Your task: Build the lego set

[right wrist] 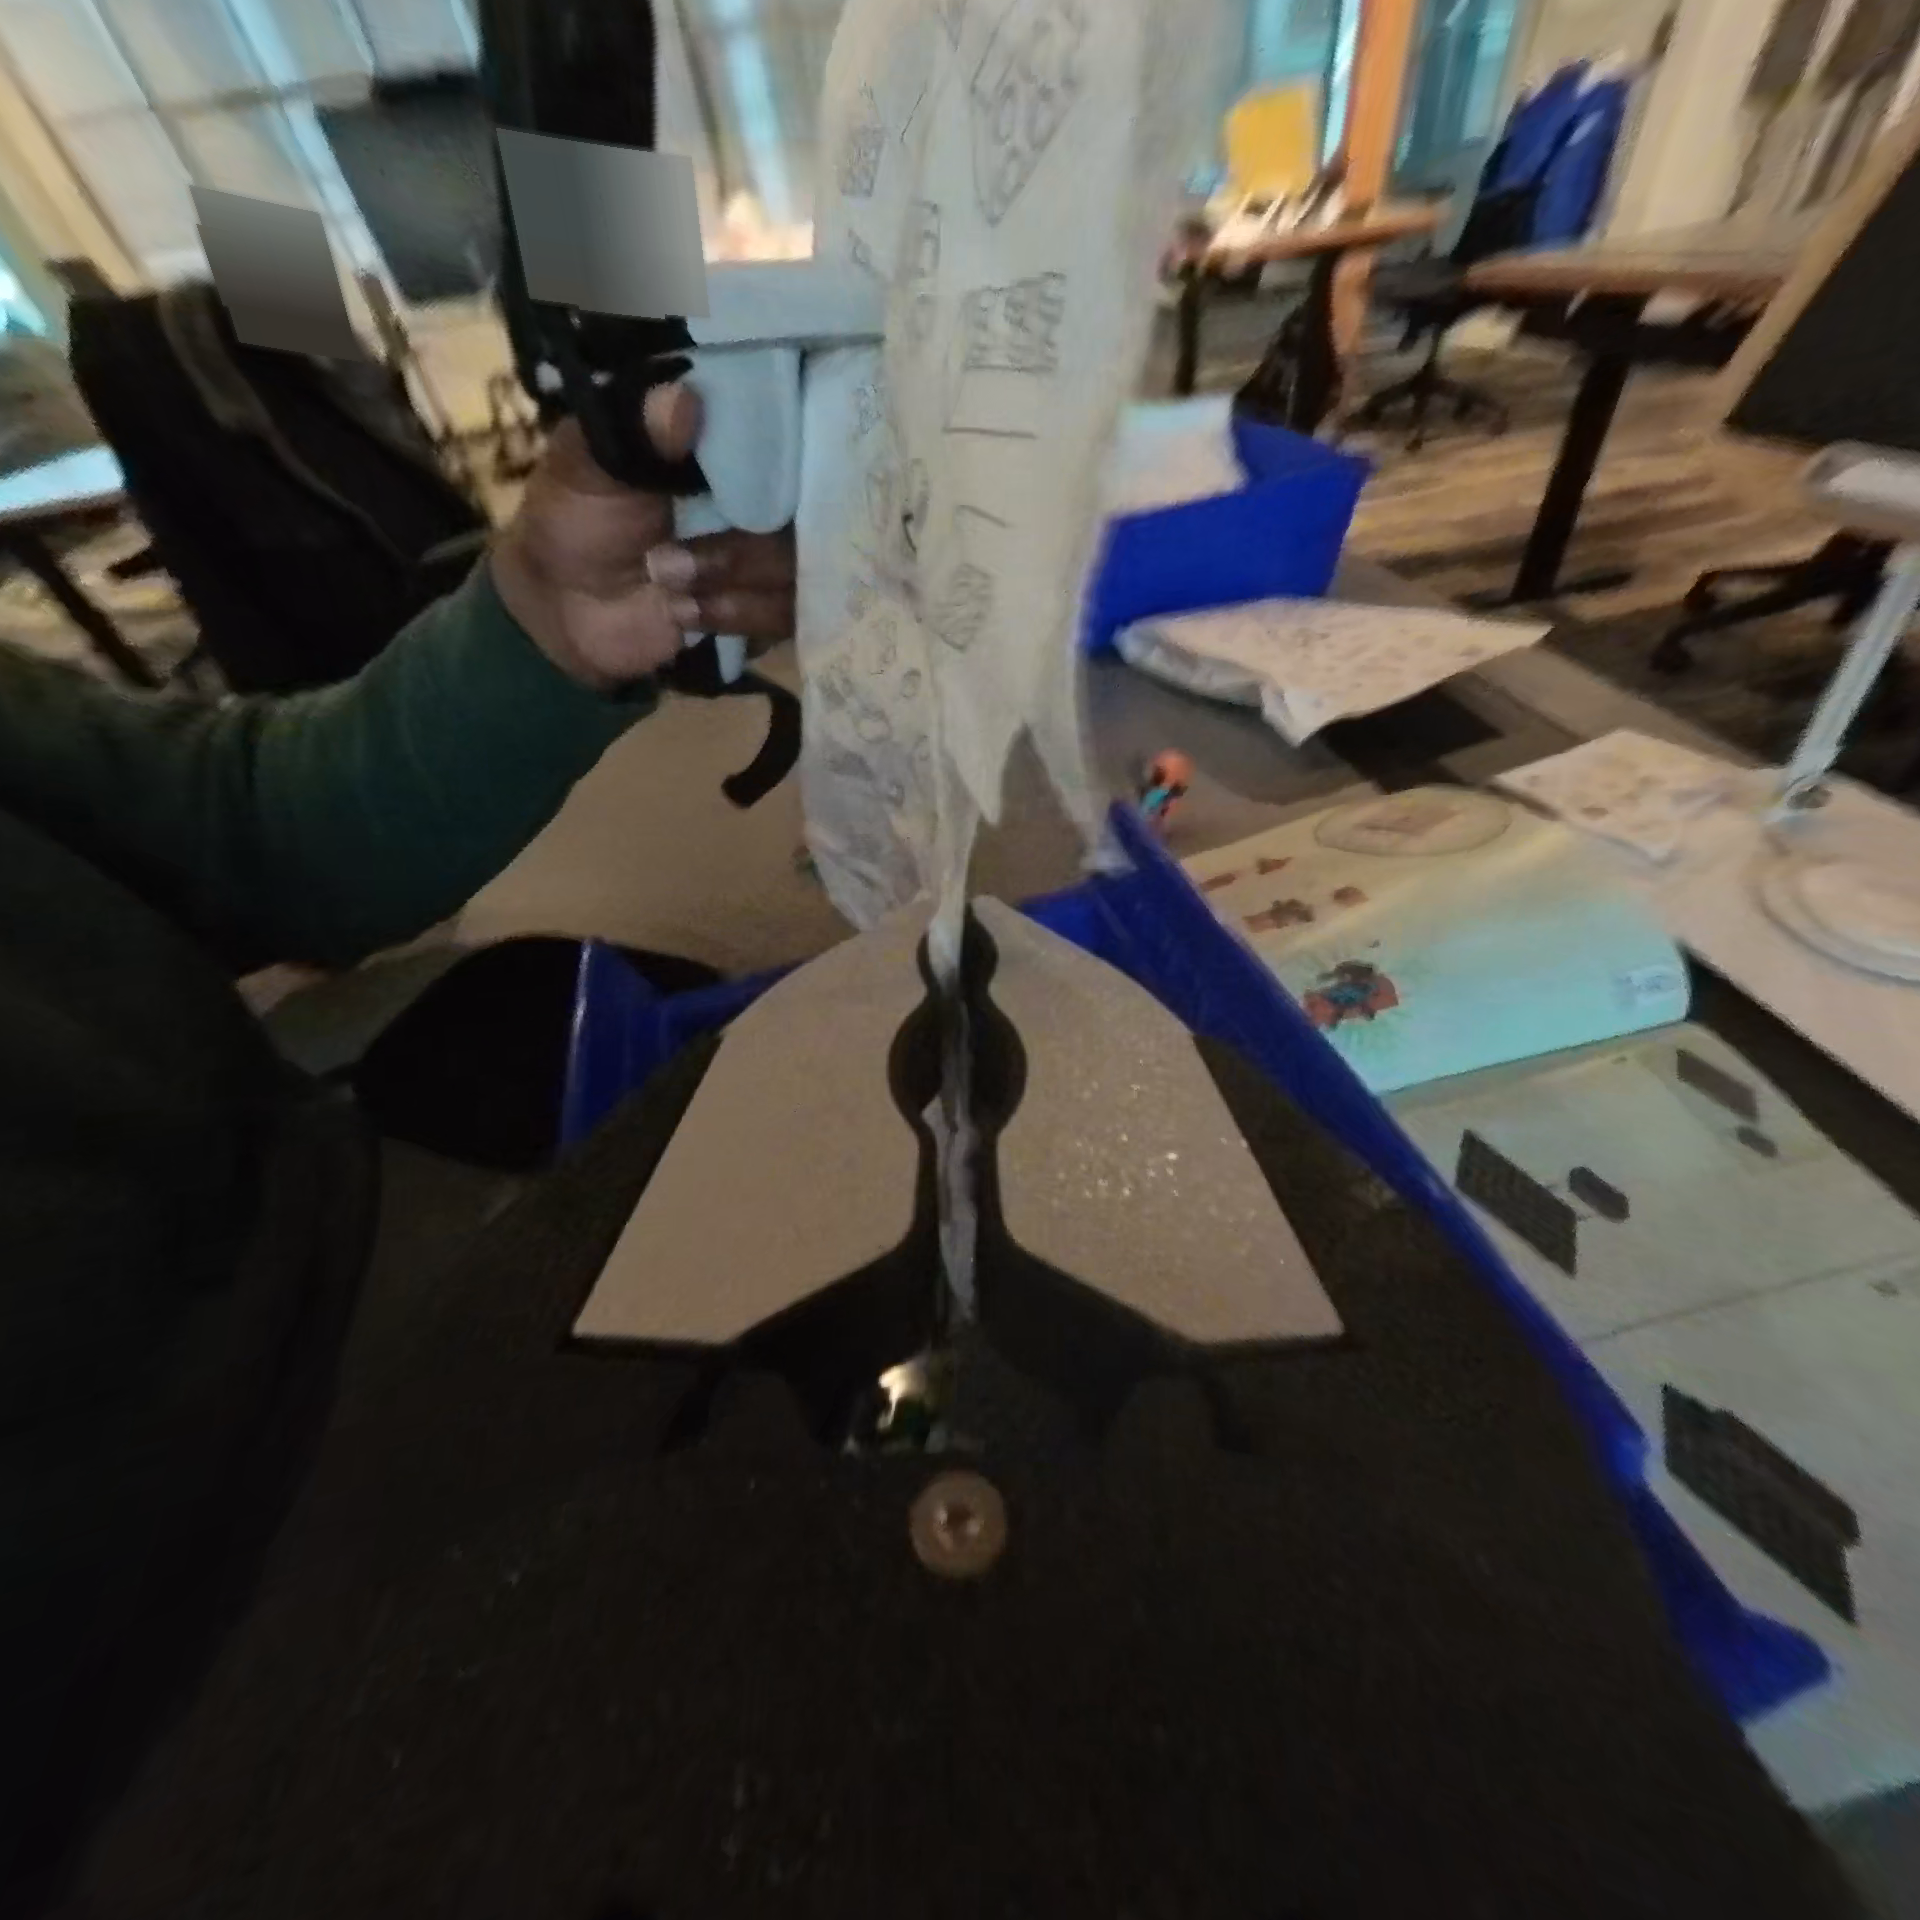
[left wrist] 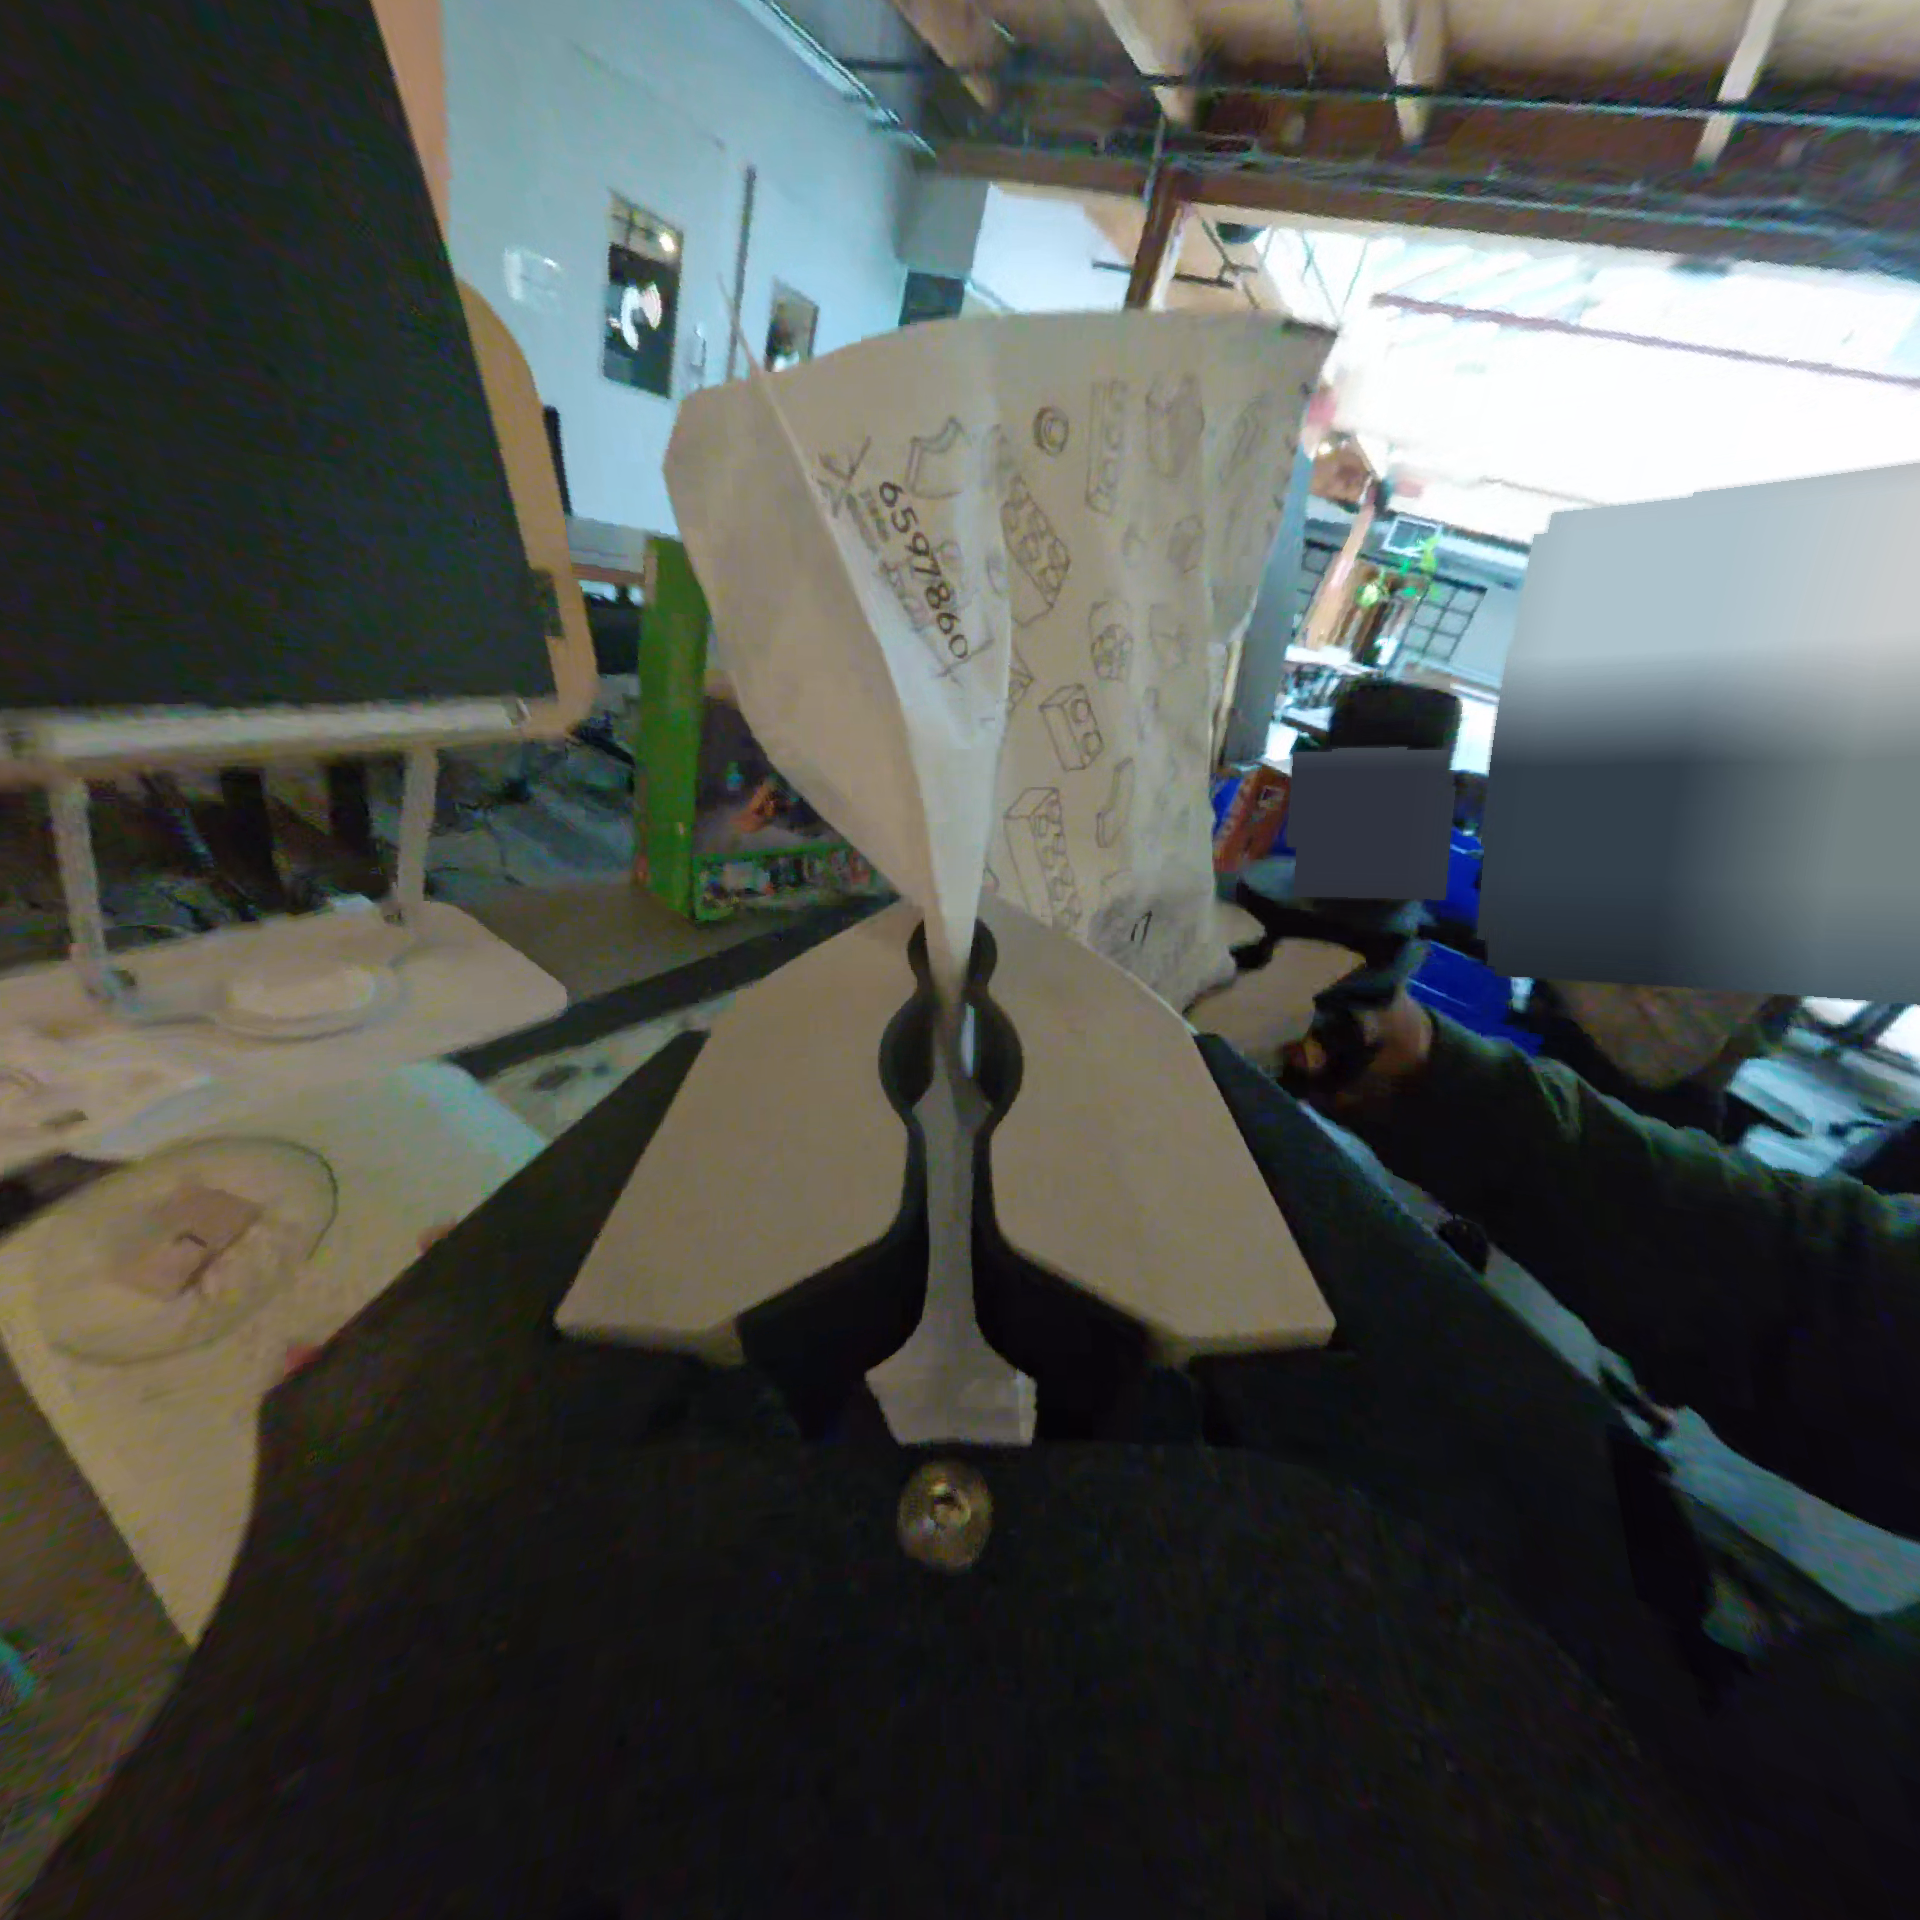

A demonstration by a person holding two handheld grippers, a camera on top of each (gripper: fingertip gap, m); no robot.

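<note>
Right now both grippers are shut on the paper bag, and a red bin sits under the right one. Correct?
Not quite: the bin is blue, not red, as the right wrist view shows. The rest holds: the left gripper and the right gripper are each shut on the paper bag.

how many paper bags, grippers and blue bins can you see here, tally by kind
paper bag printed with brick drawings, pinched by both grippers: 1
grippers, left gripper and right gripper: 2
blue bin and second blue bin: 2
total: 5
</note>
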